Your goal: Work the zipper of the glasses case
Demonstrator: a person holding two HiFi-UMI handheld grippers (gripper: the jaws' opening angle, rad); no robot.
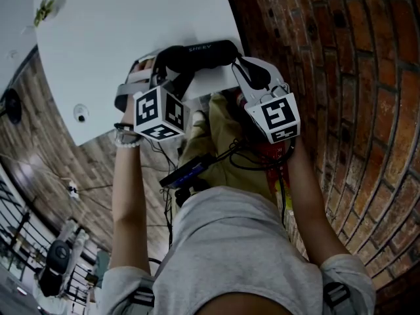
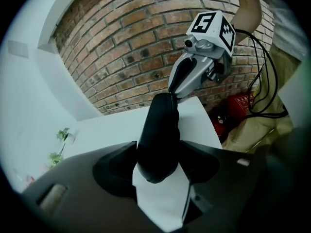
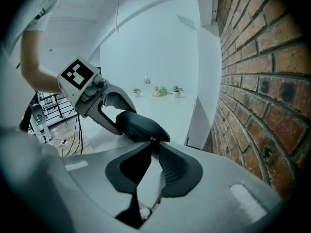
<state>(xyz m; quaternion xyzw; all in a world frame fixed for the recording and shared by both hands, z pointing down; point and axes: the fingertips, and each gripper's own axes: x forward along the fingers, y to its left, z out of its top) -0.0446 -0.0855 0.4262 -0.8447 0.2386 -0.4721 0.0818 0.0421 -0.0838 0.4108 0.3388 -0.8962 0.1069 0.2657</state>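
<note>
A black glasses case (image 1: 197,54) hangs lengthwise between my two grippers, above the near edge of the white table (image 1: 131,31). My left gripper (image 2: 158,154) is shut on one rounded end of the case (image 2: 160,135), with a jaw on each side of it. At the other end, my right gripper (image 3: 153,142) has its jaw tips pinched together on the small zipper pull (image 3: 152,140), right where the case (image 3: 138,125) ends. In the head view the left gripper (image 1: 167,71) and the right gripper (image 1: 239,67) face each other across the case.
A brick wall (image 1: 354,77) runs close along the right side. Black cables and a red object (image 1: 272,156) lie below the table by the person's legs. Small plants (image 3: 160,91) stand at the table's far side. Wood-look floor (image 1: 39,143) lies to the left.
</note>
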